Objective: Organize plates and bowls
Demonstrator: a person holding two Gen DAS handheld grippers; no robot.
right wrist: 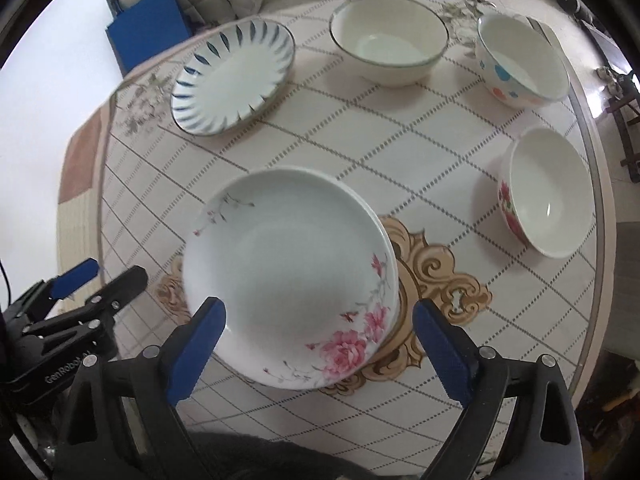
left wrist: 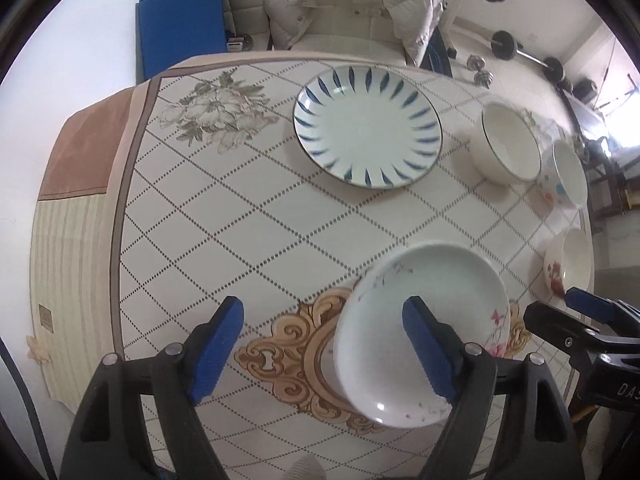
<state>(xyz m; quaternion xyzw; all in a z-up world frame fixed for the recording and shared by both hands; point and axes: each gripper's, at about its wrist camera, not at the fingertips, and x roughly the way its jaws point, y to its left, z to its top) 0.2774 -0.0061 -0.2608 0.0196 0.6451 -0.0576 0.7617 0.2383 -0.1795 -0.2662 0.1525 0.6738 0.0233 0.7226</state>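
Floral plate (right wrist: 290, 276) lay directly ahead of the right hand-held gripper (right wrist: 320, 350), whose spread fingers flanked its near rim. The left hand-held gripper (left wrist: 326, 354), also spread and empty, stood to the plate's left, slightly farther.

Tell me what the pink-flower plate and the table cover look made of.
Pink-flower plate: likely glazed ceramic or porcelain, smooth white, soft sheen, printed blossoms; melamine can't be excluded. Table cover: looks like printed vinyl or oilcloth, smooth, with a faint gloss.
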